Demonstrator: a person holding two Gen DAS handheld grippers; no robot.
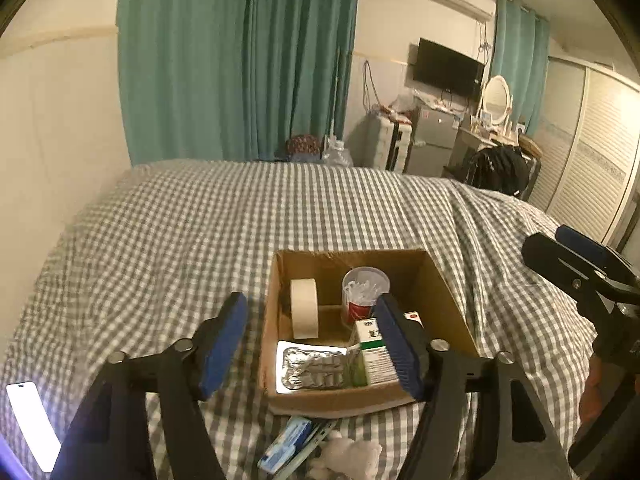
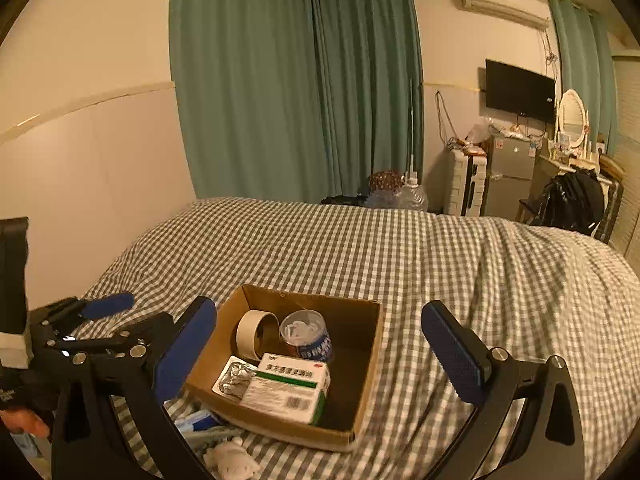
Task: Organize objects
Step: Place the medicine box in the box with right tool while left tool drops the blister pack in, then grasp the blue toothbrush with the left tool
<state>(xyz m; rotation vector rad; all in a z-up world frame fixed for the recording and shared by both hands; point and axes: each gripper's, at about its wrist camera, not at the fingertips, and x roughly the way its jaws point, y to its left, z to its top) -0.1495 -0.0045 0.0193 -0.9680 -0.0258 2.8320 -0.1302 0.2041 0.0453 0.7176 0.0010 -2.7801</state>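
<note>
1. Gingham bedcover, grey and white, spreads under everything; the bed (image 1: 240, 220) gives wide open room beyond and to the left of the work, with the near edge close to me.
2. Cardboard box (image 1: 440, 292) sits open-topped on the bed straight ahead of my left hand-held gripper (image 1: 316, 344). It already holds a roll of tape (image 1: 304, 314) standing on edge, a clear tub (image 1: 364, 292) upright, a green-and-white medicine carton (image 2: 286, 394) lying flat and a foil blister sheet (image 1: 314, 368) flat against the near wall.
3. My left hand-held gripper has its blue pads spread wide with nothing between them, straddling the box's near-left corner. My right hand-held gripper (image 2: 320, 352) is likewise wide apart and empty, off to the box's right side.
4. What is left lies outside the box, just below its near wall and tucked between my left fingers: a blue-and-white packet (image 1: 286, 444), long axis slanting up to the right, and a white crumpled wad (image 1: 352, 456) beside it.
5. I judge the left hand-held gripper the nearer one; it would have to pull back and dip down, since the loose things lie closer to me than its tips.
6. Room is tight there: box wall ahead, bed edge behind.
</note>
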